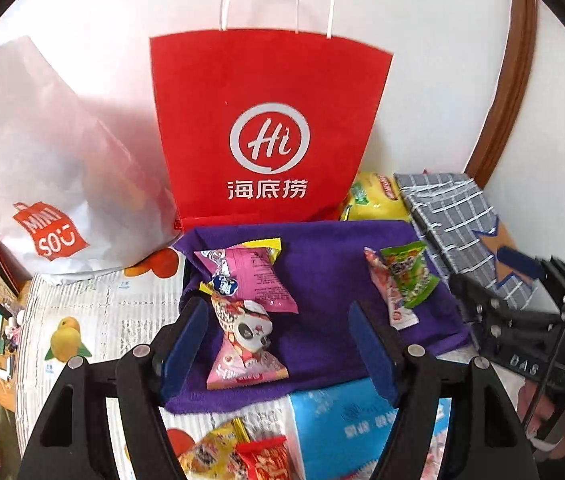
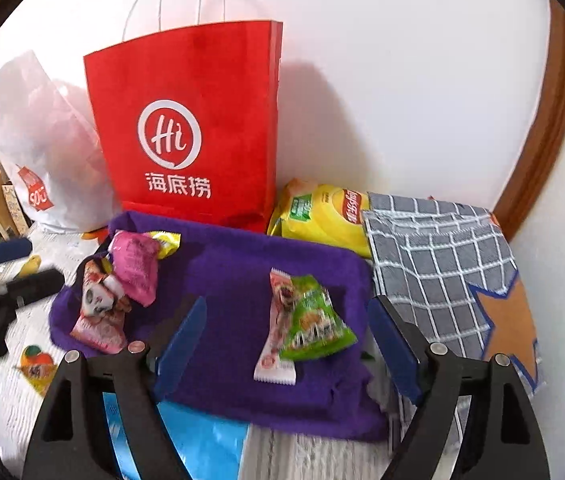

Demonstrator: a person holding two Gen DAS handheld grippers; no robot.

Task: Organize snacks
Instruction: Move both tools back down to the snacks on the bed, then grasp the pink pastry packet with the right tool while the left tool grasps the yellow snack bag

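Your snacks lie in two clusters on the purple cloth. On its left side sit the pink packet and the panda packet, overlapping, with a yellow wrapper edge poking out behind the pink one. On its right side the green packet lies partly over the long pink-and-white packet.

Your left gripper hangs above the cloth with its blue fingers spread apart – nothing is pinched, and the panda packet lies free on the cloth in the gap between them. Your right gripper is spread wider still, with the green and long packets in its gap, neither touched by a pad.

Behind the cloth stands the red paper bag, upright against the wall, with a white plastic bag to its left and a yellow chip bag to its right, partly under a grey checked cloth.

Only the left view shows the loose snacks at the near edge – a yellow packet and a red one (both cut off by the frame) – beside a blue pack. Only the right view shows the chip bag clearly.
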